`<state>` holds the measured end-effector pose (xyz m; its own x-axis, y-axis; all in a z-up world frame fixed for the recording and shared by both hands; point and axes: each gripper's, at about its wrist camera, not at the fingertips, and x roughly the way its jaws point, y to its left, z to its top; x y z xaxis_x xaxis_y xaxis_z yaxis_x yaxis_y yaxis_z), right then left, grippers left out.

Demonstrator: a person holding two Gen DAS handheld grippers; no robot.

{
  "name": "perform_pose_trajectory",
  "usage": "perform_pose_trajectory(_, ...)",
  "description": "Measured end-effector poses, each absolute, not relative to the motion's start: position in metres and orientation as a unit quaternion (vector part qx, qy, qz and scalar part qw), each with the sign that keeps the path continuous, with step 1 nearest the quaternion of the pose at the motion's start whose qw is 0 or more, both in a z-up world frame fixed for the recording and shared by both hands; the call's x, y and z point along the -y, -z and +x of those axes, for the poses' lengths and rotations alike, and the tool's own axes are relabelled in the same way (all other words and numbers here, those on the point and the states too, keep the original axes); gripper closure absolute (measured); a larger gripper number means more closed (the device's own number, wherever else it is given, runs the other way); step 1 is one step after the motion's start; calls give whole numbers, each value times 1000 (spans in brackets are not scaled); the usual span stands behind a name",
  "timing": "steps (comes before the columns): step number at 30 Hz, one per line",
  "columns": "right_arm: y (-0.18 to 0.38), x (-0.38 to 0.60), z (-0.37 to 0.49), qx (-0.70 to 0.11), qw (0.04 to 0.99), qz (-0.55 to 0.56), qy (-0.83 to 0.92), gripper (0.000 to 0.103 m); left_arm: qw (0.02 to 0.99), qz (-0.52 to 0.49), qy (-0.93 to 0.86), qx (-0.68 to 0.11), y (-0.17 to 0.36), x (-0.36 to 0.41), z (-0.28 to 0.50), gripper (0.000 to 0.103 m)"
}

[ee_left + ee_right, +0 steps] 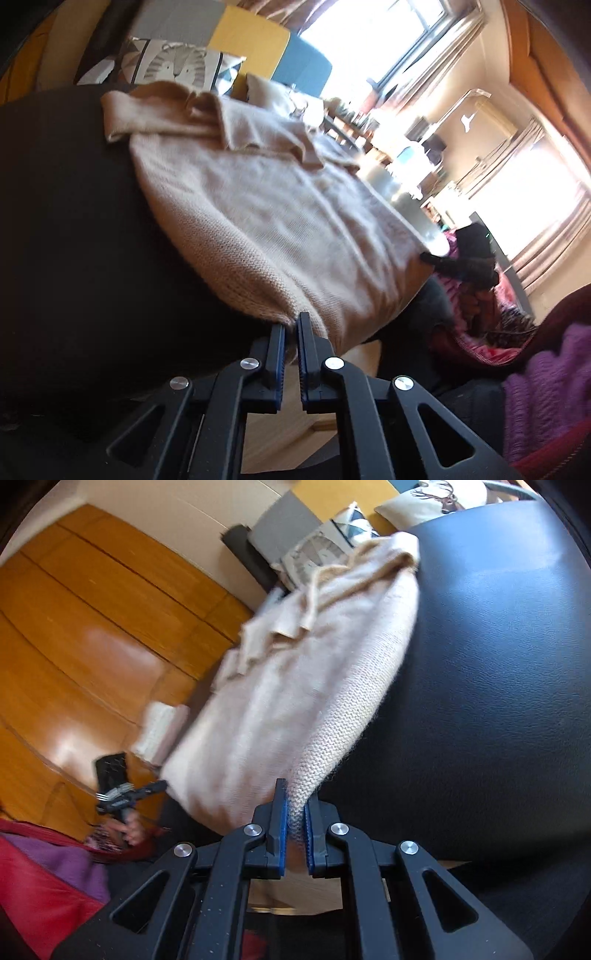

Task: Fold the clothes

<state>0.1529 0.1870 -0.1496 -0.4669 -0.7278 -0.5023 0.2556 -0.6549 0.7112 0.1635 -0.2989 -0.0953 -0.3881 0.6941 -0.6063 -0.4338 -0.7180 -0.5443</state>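
A beige knit sweater [258, 206] lies across a black leather surface [66, 221], its sleeves bunched at the far end. My left gripper [291, 325] is shut on one near corner of the sweater's hem. My right gripper [297, 805] is shut on the other near corner of the sweater [295, 686] and lifts that edge off the black surface [498, 701]. The right gripper also shows in the left wrist view [436, 260] at the far hem corner. The left gripper also shows in the right wrist view [155, 786].
Patterned cushions [173, 66] lie at the far end of the black surface. Purple and red clothes [546, 387] are piled at the side. A wooden floor [92, 635], bright windows [369, 33] and shelves [413, 155] are beyond.
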Motion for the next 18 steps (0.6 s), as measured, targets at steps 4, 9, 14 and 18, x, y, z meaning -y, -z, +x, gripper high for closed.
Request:
perform_pose_trajectory(4,132,-182,155,305,341,399,795,96,359,-391,-823,202,67,315,173,99)
perform_pose_trajectory(9,103,-179,133,335,375,356,788,96,369,-346,-824,254,30,337,158,99)
perform_pose_trajectory(14,81,-184,77,364,372,320,792,96,370,-322,-815,308,9,358,106,99)
perform_pose_trajectory(18,74,-199,27,400,344,307,792,96,340,-320,-809,357,15,375,48,99)
